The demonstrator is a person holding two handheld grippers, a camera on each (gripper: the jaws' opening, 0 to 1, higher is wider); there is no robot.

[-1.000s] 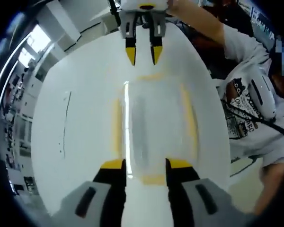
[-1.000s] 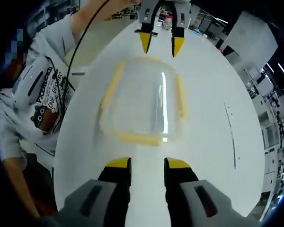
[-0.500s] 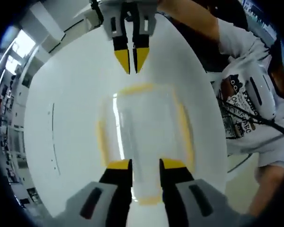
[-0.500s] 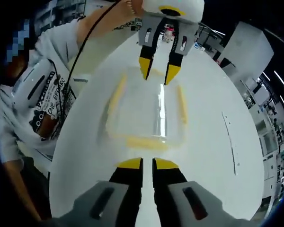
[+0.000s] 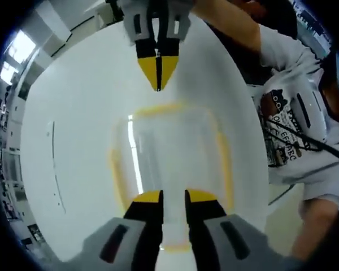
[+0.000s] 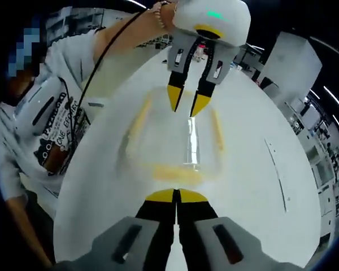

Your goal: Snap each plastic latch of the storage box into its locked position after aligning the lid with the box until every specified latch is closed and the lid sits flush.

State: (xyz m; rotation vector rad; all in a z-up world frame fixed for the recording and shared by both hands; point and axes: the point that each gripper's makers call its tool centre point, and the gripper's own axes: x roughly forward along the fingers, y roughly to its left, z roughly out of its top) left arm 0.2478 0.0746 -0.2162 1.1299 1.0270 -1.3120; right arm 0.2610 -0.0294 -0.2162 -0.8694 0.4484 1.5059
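Note:
A clear plastic storage box [image 5: 169, 147] with its lid on and yellow latches on its sides lies on a white table [image 5: 73, 113]. My left gripper [image 5: 174, 197] hovers over the box's near end, above the near latch [image 5: 175, 247], with its jaws a narrow gap apart and nothing between them. Opposite, my right gripper [image 5: 158, 84] is shut just beyond the far latch [image 5: 169, 107]. In the right gripper view, the right gripper [image 6: 176, 196] is shut just short of the near yellow latch [image 6: 169, 172], and the left gripper [image 6: 186, 107] hangs over the box [image 6: 169, 141] at its far end.
A person in a white printed shirt [image 5: 294, 113] stands at the table's edge, and their arm [image 6: 118, 34] reaches in to hold the left gripper. Bare white tabletop [image 6: 254, 169] lies all round the box. Shelves and windows [image 5: 14, 56] are in the background.
Both grippers have come closer to the box from opposite ends. The right jaws have gone from open to shut. The left jaws have narrowed.

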